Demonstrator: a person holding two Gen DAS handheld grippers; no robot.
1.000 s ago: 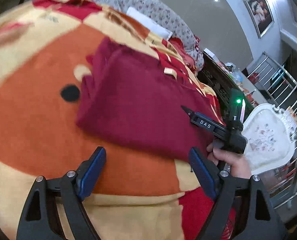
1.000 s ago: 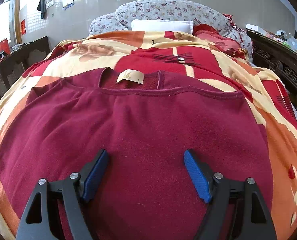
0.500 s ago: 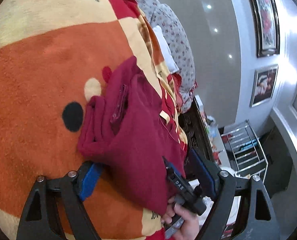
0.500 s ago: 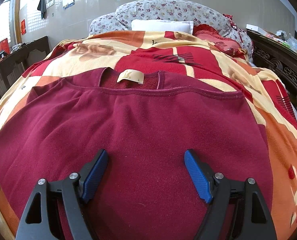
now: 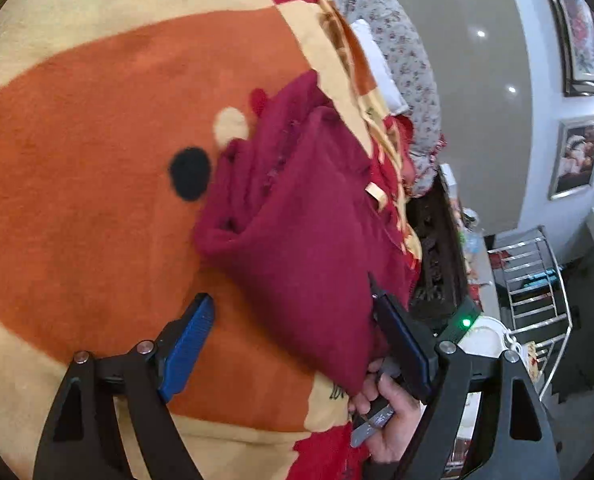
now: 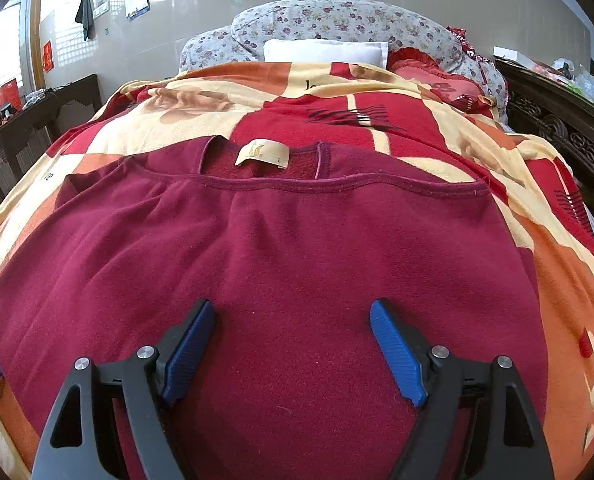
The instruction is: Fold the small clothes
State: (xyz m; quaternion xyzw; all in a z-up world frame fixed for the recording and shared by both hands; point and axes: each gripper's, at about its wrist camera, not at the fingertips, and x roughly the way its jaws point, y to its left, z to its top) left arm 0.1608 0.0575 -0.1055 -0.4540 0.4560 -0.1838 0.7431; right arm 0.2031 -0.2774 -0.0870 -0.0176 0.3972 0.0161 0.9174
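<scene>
- The left tongs stood wide open with nothing between the blue pads, low over the orange, cream and red patterned fleece blanket on the bed.
- Compared with one second before, the left view had turned and come close to the left edge of the dark red fleece sweatshirt; that edge now lay between the open pads.
- This suggested to me that the next fold would start from the left side, but the cloth was not yet pinched.
- The sweatshirt lay on the blanket, already folded once, with its hem brought up near the collar and the beige neck label showing.
- The right tongs were also wide open and empty, hovering over the near part of the sweatshirt, in the same place as before.
- No container such as a basket or box was visible; nothing was stored yet.
</scene>
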